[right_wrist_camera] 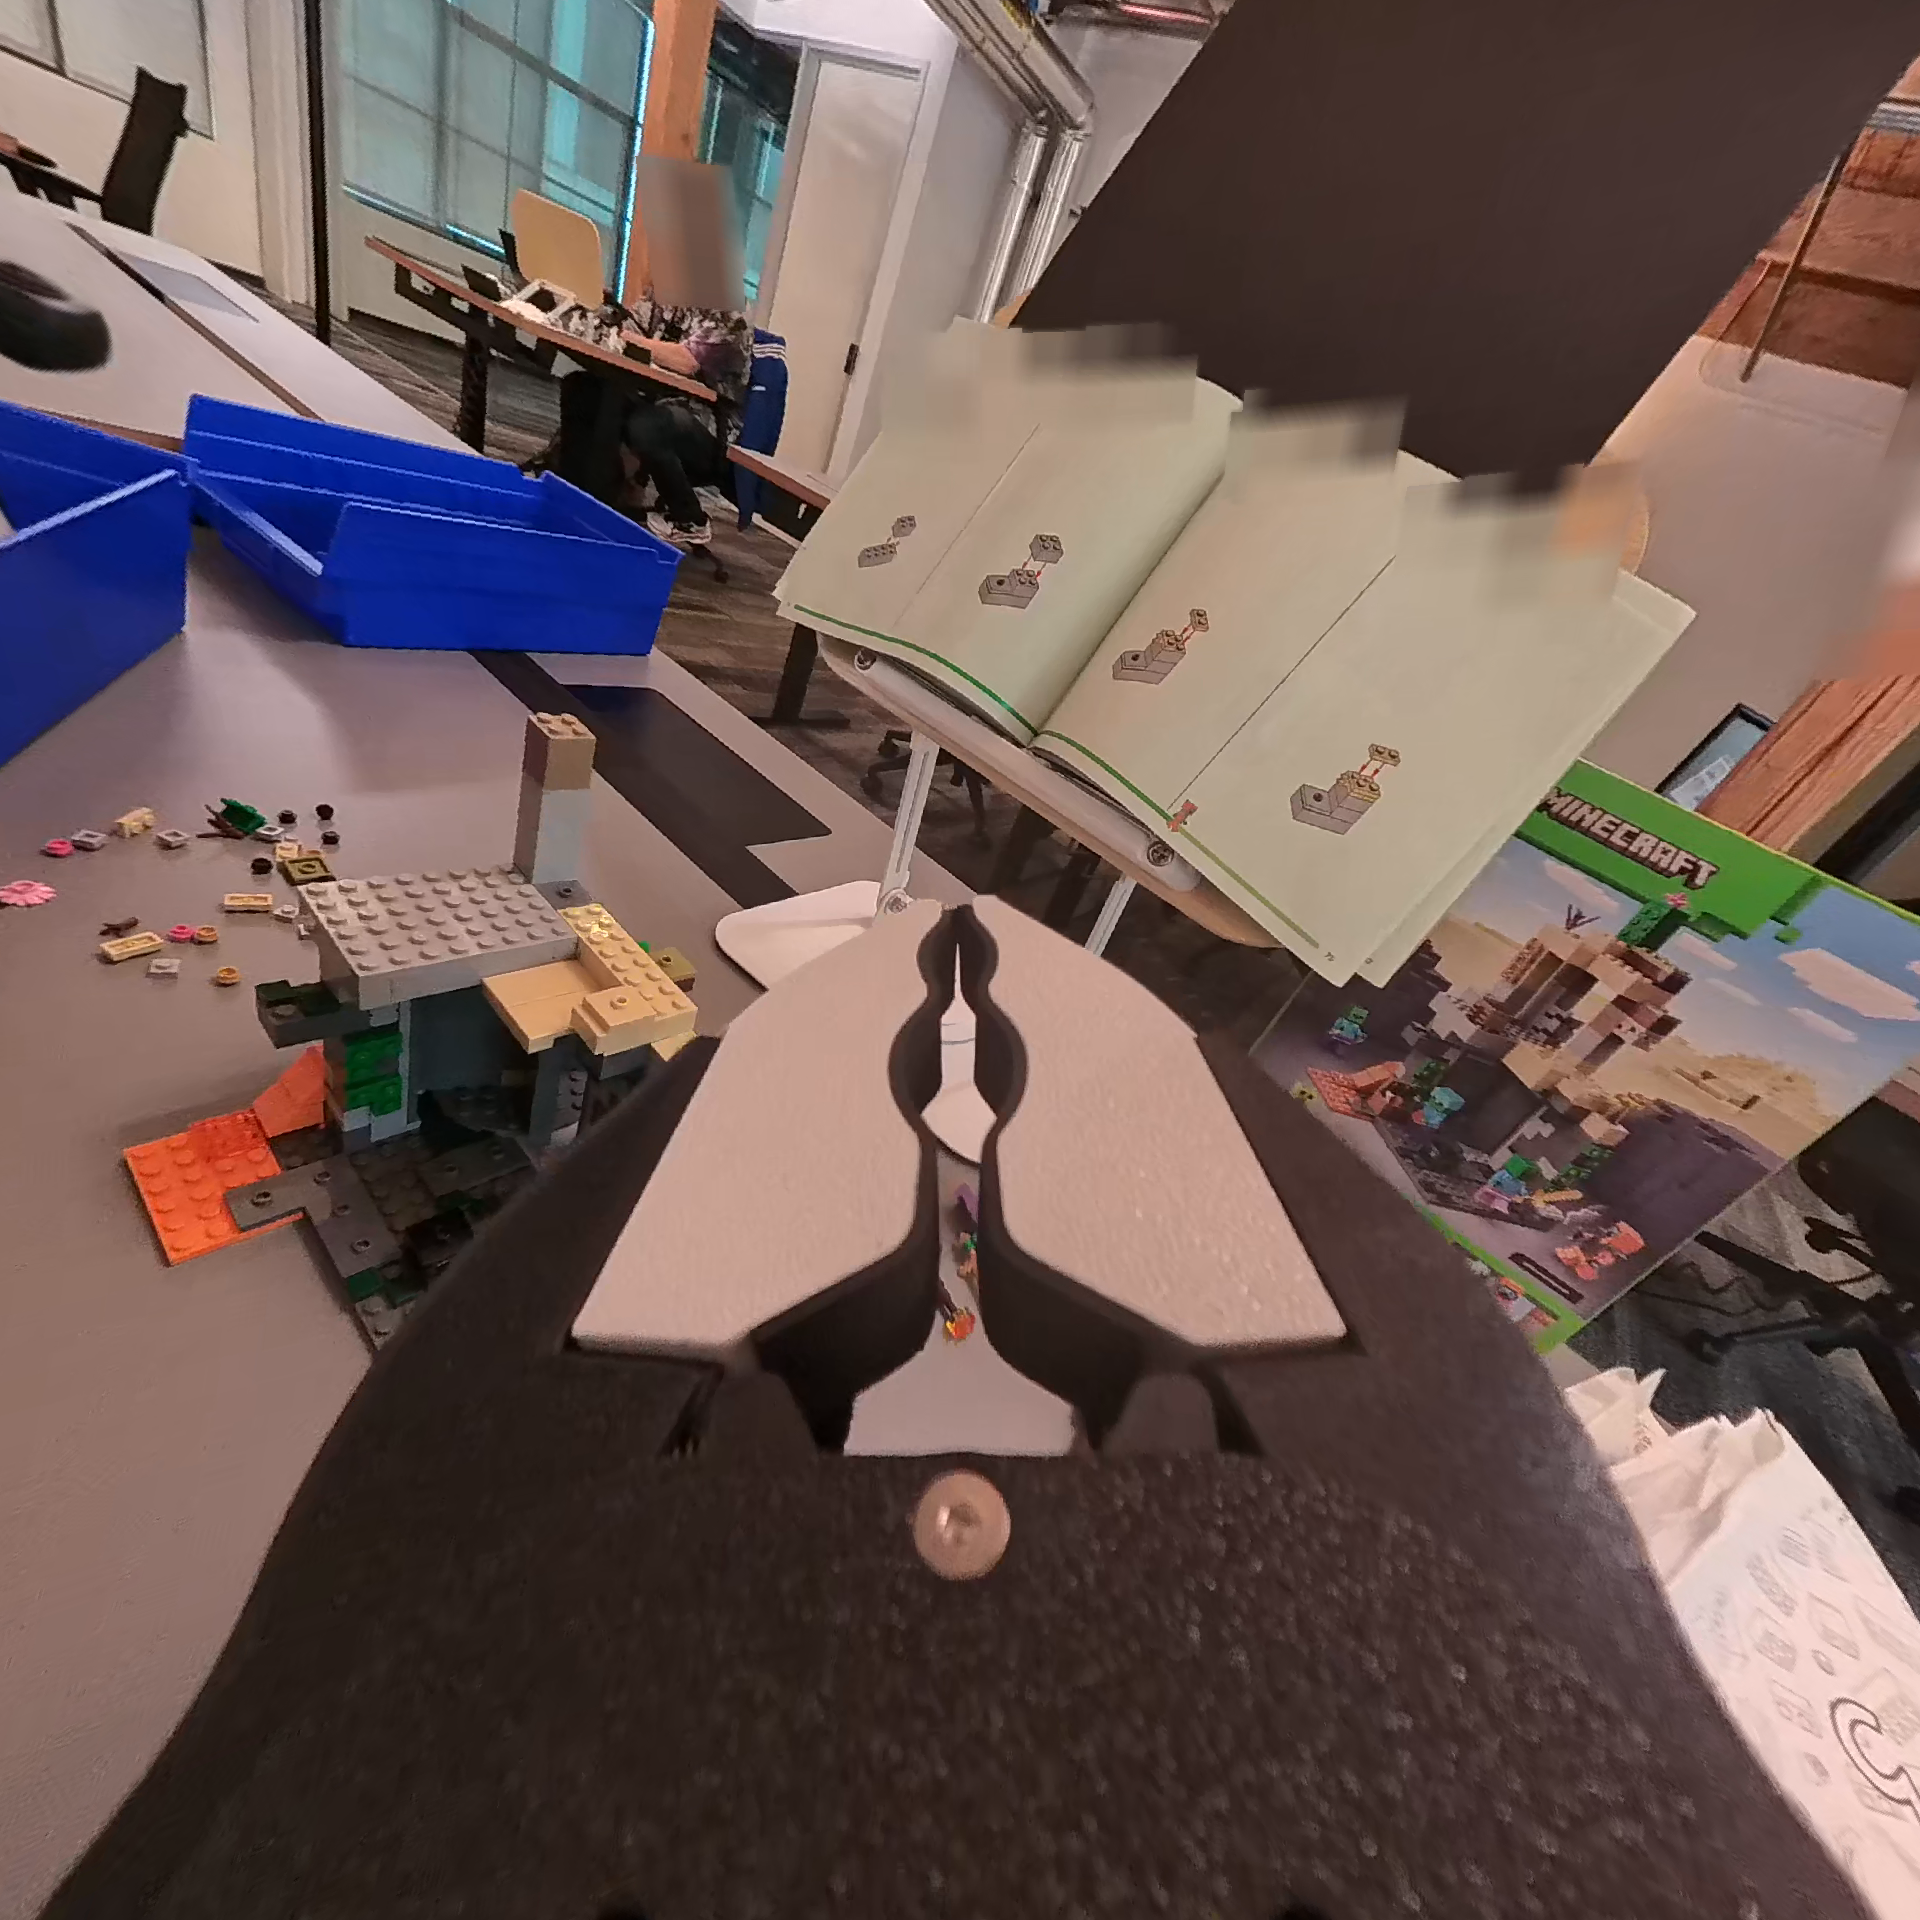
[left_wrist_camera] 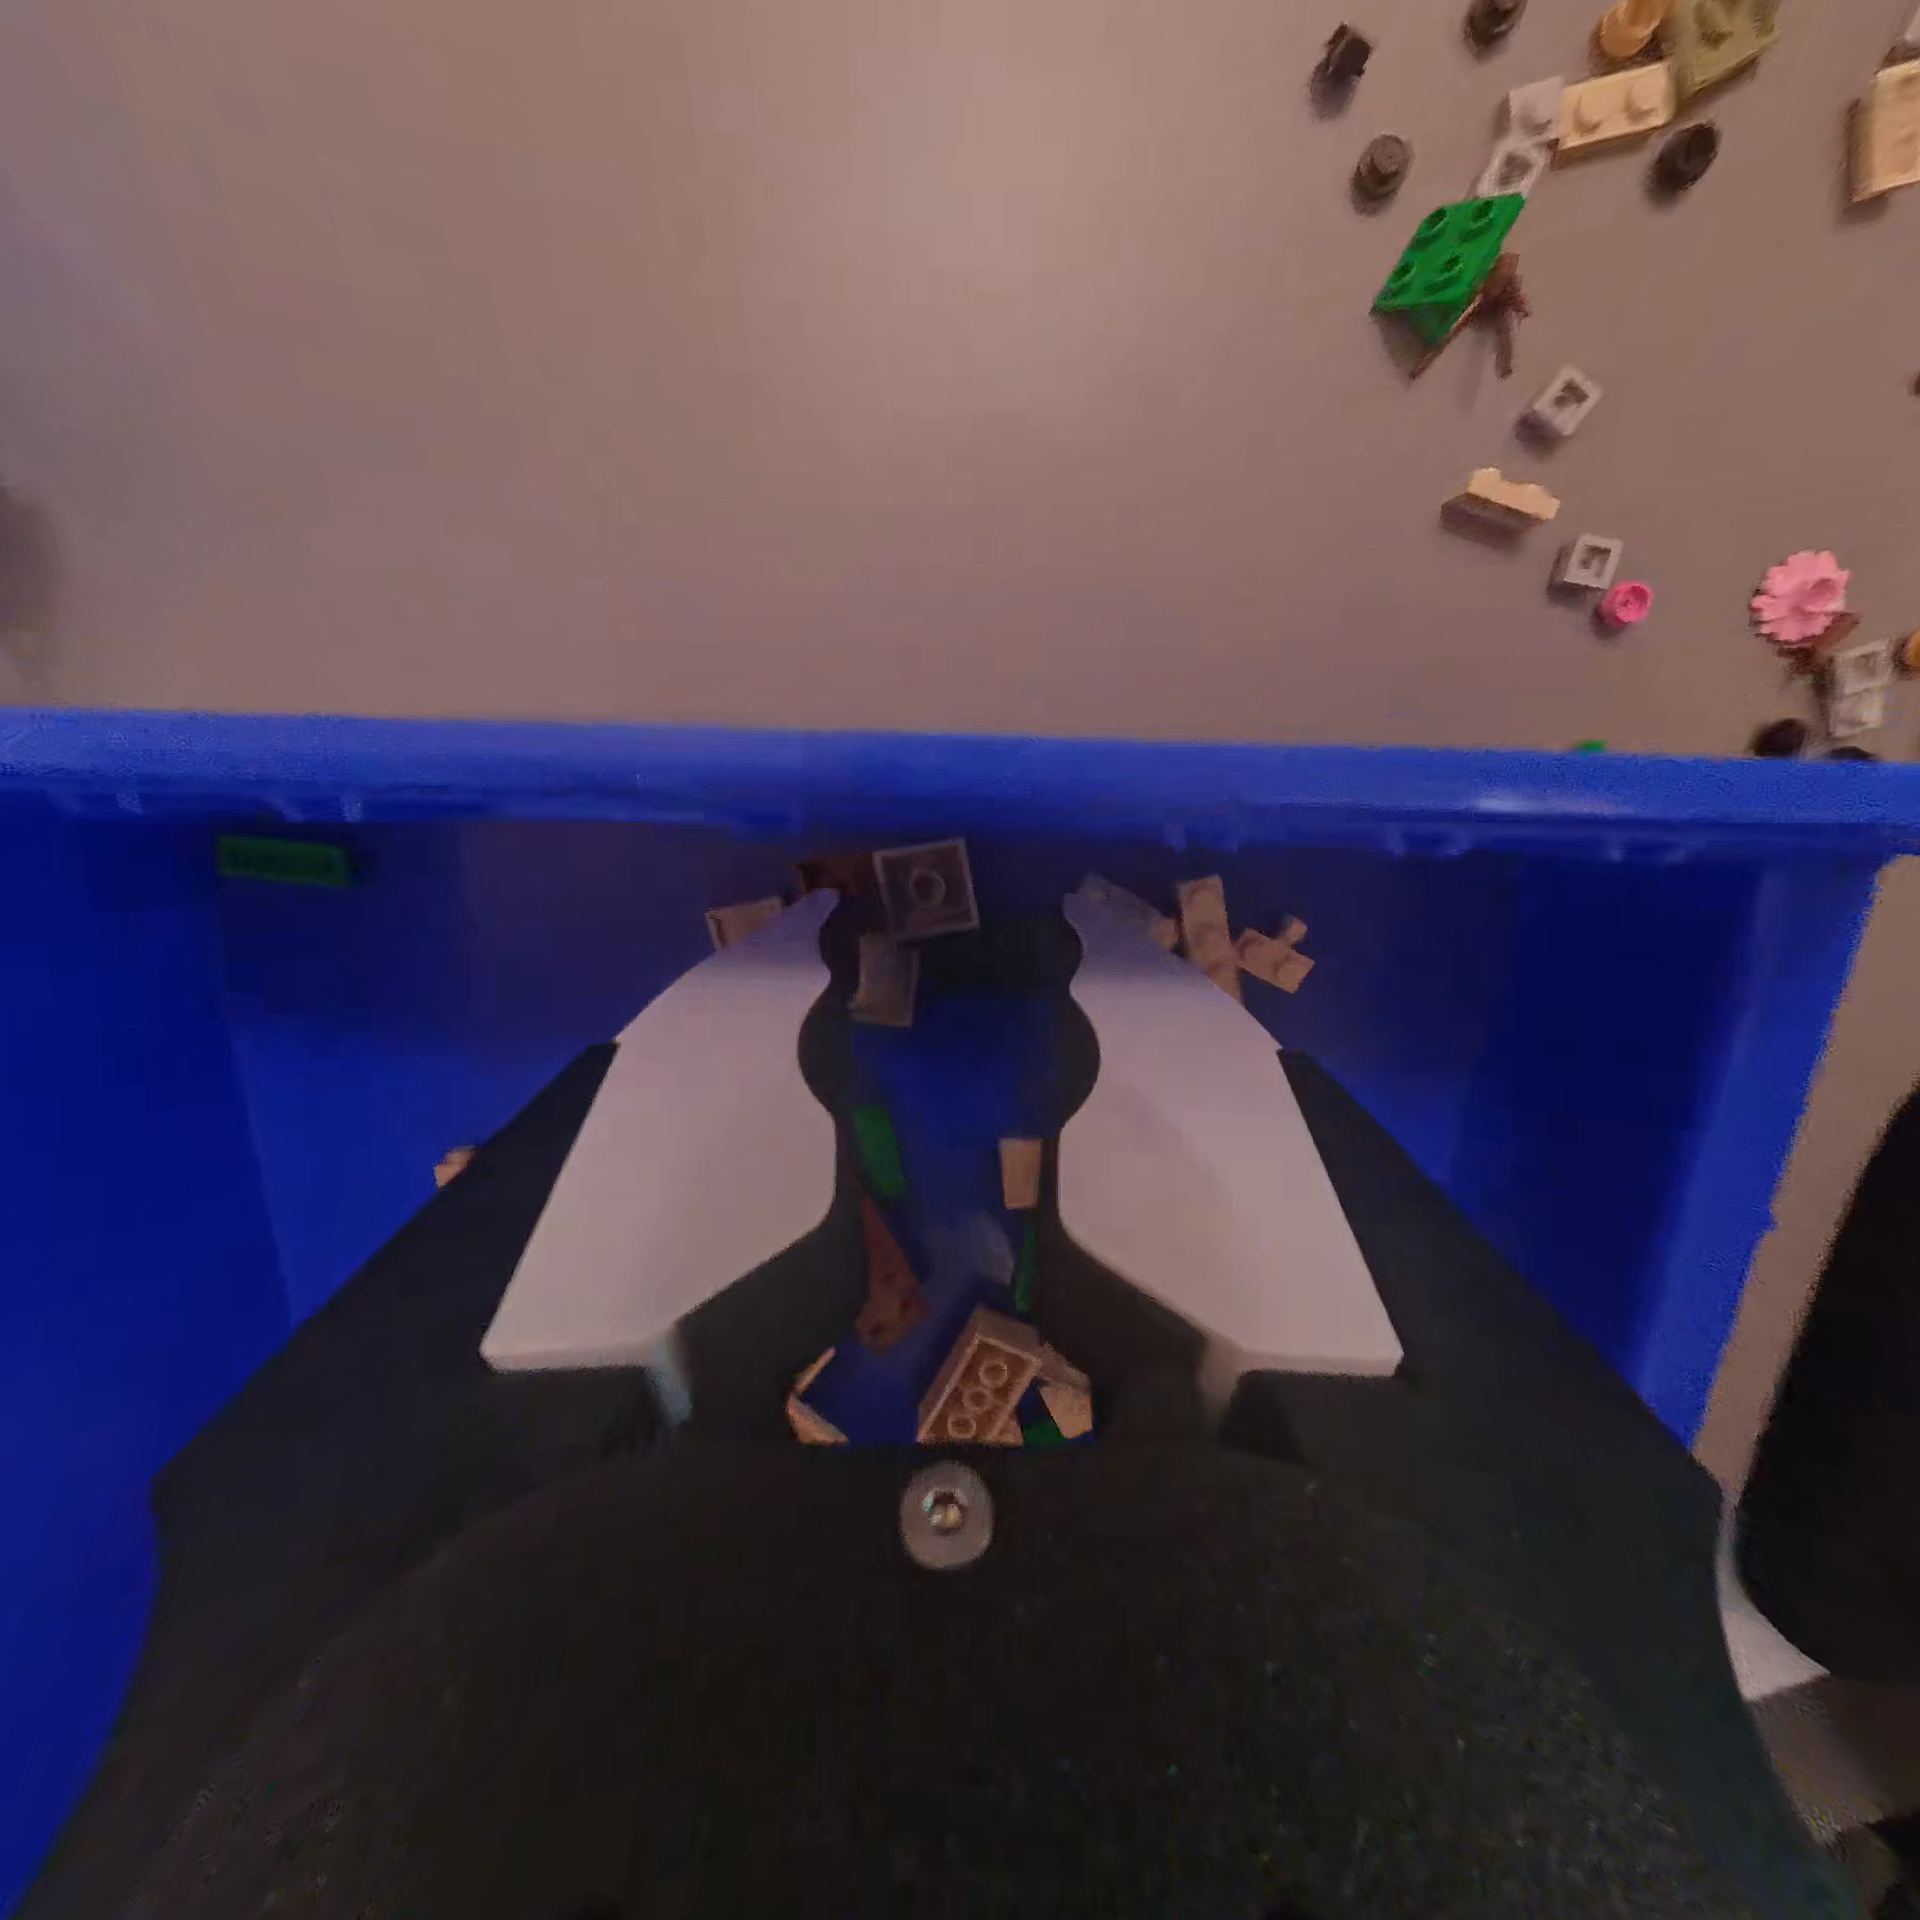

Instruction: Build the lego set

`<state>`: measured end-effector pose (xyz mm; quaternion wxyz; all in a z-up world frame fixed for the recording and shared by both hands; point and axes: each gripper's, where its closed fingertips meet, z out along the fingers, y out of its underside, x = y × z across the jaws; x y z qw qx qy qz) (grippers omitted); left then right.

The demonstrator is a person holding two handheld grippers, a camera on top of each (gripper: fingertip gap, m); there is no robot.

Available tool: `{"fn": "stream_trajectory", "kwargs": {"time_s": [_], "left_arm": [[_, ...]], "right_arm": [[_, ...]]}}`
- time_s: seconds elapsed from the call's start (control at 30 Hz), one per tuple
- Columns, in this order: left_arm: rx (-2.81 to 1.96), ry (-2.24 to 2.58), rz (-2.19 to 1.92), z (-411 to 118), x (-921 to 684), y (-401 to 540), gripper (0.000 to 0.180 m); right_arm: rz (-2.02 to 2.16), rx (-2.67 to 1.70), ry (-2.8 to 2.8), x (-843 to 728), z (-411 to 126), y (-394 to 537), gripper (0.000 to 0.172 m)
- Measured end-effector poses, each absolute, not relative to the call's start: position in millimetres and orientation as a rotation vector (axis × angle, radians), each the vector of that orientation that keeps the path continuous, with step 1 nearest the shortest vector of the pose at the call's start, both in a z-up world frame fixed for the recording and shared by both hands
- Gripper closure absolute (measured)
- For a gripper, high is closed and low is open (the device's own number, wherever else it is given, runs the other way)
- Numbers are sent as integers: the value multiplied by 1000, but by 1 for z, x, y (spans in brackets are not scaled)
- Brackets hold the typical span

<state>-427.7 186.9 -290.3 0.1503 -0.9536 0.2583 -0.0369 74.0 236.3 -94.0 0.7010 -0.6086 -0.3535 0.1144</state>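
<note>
Left gripper (left_wrist_camera: 945, 914) hangs inside the blue bin (left_wrist_camera: 935, 774), fingers apart over loose tan and grey bricks, a grey square plate (left_wrist_camera: 925, 888) just beyond the tips, nothing pinched. Right gripper (right_wrist_camera: 958, 912) hovers with fingers together, bare, beside the brick building (right_wrist_camera: 436, 997).

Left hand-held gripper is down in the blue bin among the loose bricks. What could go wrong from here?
1. The open left hand-held gripper has a grey plate and a tan piece between its fingers; closing may catch both.
2. The blue bin wall is close ahead; pushing forward may bump it.
</note>
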Motion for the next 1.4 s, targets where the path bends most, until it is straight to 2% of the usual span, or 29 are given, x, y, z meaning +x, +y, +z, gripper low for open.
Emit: {"fn": "stream_trajectory", "kwargs": {"time_s": [0.13,0.4,0.7,0.87,1.0,1.17,1.4], "left_arm": [[-2736,780,-77,-294,-430,191,162],[-2601,602,-432,-250,-421,184,163],[-1991,685,-1050,-136,-303,138,164],[-1640,787,-1386,-92,-204,96,164],[-1444,828,-1645,-84,-137,74,164],[-1340,873,-1851,-86,-89,63,163],[-1340,941,-1901,-99,-68,58,163]], "right_arm": [[253,-1363,-785,76,-96,238,172],[272,-1375,-786,74,-101,239,172],[346,-1284,-922,32,-97,208,171],[424,-1061,-1117,-28,-84,148,154],[385,-833,-1223,-75,-71,100,148],[158,-655,-1379,-103,-85,72,143],[108,-686,-1406,-96,-96,71,155]]}}
